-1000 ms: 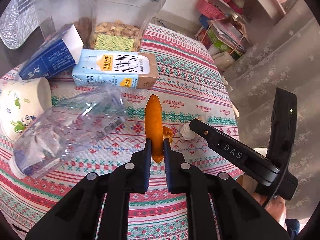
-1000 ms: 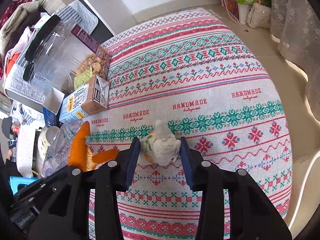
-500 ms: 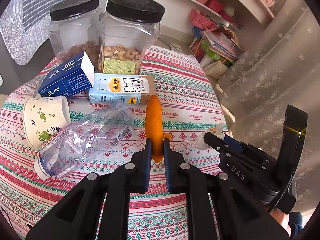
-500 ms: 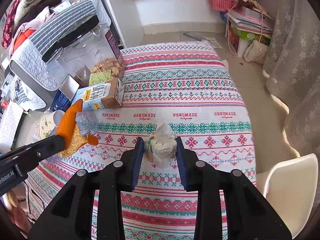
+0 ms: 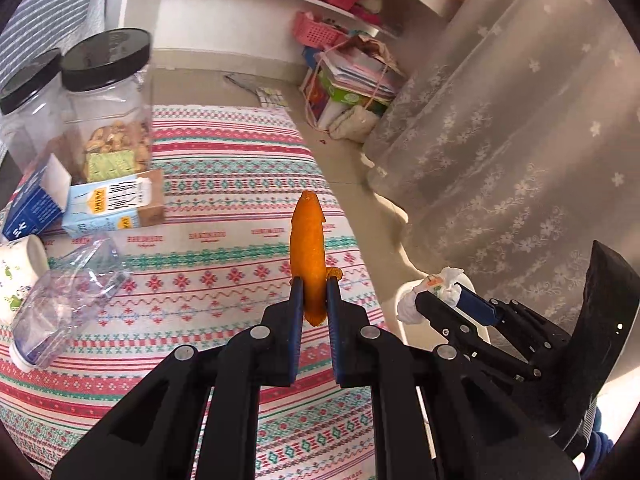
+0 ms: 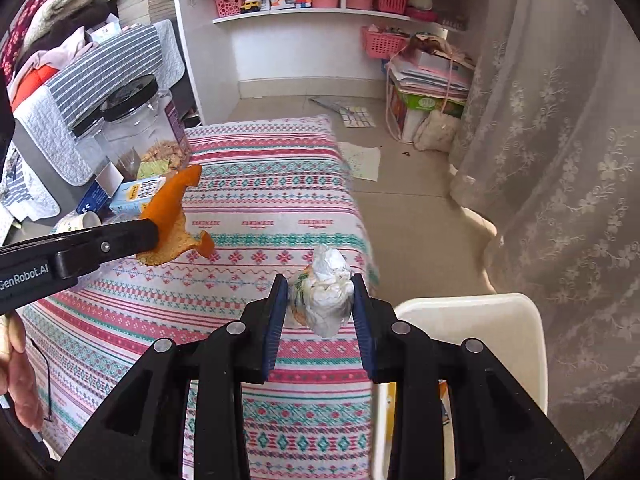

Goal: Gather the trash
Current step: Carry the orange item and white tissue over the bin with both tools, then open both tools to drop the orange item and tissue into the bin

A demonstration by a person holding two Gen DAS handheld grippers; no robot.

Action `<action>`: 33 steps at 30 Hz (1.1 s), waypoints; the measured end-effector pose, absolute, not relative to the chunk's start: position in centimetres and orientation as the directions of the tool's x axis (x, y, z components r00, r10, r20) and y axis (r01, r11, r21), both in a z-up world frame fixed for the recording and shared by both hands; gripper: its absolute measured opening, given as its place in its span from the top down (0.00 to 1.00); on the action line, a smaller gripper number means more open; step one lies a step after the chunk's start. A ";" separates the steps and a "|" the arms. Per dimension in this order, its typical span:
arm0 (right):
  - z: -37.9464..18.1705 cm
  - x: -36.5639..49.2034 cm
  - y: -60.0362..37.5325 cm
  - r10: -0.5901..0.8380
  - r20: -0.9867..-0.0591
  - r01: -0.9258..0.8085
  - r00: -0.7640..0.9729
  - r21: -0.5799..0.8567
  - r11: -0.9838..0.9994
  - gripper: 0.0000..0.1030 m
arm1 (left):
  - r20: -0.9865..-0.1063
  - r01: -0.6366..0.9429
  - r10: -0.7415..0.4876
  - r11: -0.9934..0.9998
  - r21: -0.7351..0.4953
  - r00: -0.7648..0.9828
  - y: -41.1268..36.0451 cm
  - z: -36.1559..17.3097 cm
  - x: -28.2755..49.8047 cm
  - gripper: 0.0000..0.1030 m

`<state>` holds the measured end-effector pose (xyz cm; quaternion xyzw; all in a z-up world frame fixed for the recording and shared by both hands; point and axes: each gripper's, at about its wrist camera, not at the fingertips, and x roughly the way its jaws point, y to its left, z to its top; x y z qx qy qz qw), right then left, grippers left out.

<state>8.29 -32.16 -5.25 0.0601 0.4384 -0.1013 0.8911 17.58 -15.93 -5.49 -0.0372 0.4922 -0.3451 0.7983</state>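
Orange peel clenched in left gripper, aloft over tablecloth. Crumpled tissue clamped in right gripper. Carry both toward white bin at 4 o'clock, release over opening. Crushed bottle, milk carton, paper cup remain at 9 o'clock; path clear.

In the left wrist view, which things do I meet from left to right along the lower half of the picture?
Crushed plastic bottle → orange peel held in the left gripper → crumpled white paper in the right gripper.
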 end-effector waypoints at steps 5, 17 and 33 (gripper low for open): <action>-4.5 5.0 -35.1 -0.195 -0.781 0.299 0.593 -0.011 0.954 0.70 | -0.748 0.591 -0.634 0.684 -0.427 0.194 -20.6 -5.7 15.3 0.89; -7.1 -1.6 -40.0 -0.358 -0.788 0.488 0.500 -0.085 0.869 0.70 | -0.733 0.690 -0.680 0.526 -0.498 -0.010 -29.5 -8.0 10.6 0.89; -9.9 -2.7 -42.8 -0.390 -0.835 0.550 0.387 -0.130 0.825 0.58 | -0.782 0.702 -0.613 0.509 -0.497 -0.109 -34.2 -12.3 8.5 0.86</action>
